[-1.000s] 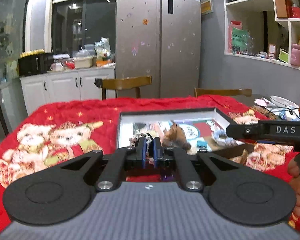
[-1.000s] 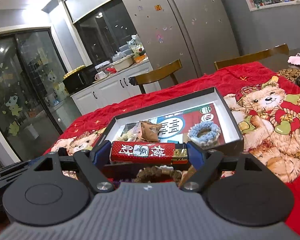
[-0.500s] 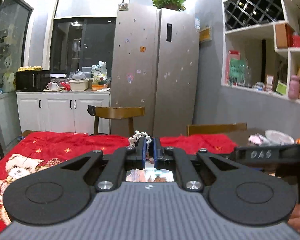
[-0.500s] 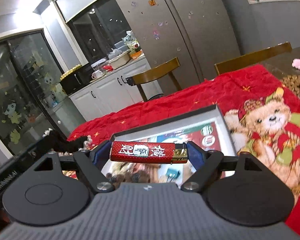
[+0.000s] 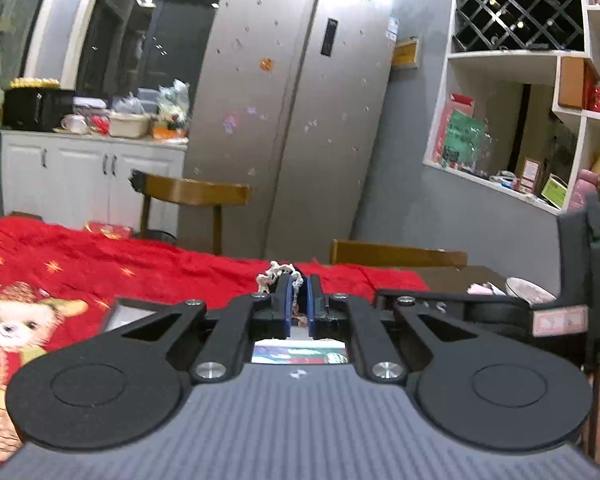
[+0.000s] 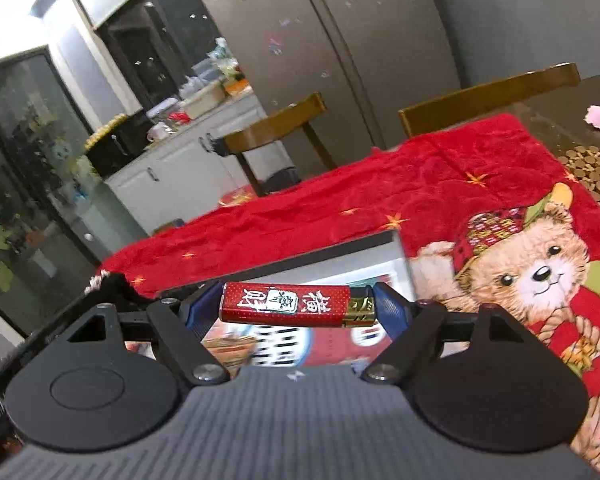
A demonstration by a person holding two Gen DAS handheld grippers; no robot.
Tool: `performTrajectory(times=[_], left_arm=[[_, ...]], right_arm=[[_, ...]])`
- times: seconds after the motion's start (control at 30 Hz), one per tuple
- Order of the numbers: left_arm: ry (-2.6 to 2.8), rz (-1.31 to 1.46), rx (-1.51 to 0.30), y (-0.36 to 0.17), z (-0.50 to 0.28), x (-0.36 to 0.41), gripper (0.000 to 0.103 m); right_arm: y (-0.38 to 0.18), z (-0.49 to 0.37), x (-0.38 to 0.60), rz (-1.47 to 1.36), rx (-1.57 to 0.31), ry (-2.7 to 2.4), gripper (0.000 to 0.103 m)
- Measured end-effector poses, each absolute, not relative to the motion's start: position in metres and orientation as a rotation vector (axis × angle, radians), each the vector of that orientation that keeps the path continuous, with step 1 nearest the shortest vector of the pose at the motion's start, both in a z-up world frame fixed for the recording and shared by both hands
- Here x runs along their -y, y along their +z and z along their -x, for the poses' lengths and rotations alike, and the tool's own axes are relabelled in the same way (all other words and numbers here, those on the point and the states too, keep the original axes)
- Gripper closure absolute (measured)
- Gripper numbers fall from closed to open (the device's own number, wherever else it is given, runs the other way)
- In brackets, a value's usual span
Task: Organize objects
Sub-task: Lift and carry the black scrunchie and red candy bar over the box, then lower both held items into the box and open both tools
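My left gripper (image 5: 298, 300) is shut on a small white frilly knitted piece (image 5: 274, 270) that sticks out above its blue pads. My right gripper (image 6: 292, 308) is shut on a red lighter (image 6: 284, 305) with white characters and a gold end, held crosswise, end to end between the pads. Both hang over a shallow black box (image 6: 332, 254) with a white inner wall and a printed floor. In the left wrist view only its far left corner (image 5: 126, 312) shows. The white piece (image 6: 94, 280) also shows at the left edge of the right wrist view.
A red blanket (image 5: 80, 256) with teddy bears covers the table. Wooden chairs (image 5: 196, 194) (image 6: 488, 96) stand at the far side, with a fridge behind. A bowl (image 5: 528, 290) and a mat of wooden discs (image 6: 596, 172) lie on the bare table at right.
Both grippers have moved forward over the box and lifted a little, so the box has slid low in both views. Each keeps the same thing in its grip.
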State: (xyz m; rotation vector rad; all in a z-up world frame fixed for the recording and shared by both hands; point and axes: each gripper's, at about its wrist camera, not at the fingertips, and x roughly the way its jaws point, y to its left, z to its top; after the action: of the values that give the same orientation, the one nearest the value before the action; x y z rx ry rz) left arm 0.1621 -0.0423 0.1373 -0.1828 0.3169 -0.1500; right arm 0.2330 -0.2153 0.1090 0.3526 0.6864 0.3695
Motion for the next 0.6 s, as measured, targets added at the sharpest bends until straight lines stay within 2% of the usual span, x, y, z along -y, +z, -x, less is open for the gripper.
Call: performTrajectory(times=[0.37, 0.6], left_arm=[[-0.176, 0.130, -0.516, 0.061, -0.225, 0.054, 0.094], [-0.135, 0.103, -0.564, 0.037, -0.235, 0.049, 0.094]], right_arm=[[0.064, -0.263, 0.205, -0.325, -0.793, 0.378, 0.022], [0.052, -0.267, 0.198, -0.290, -0.818, 0.370, 0.022]])
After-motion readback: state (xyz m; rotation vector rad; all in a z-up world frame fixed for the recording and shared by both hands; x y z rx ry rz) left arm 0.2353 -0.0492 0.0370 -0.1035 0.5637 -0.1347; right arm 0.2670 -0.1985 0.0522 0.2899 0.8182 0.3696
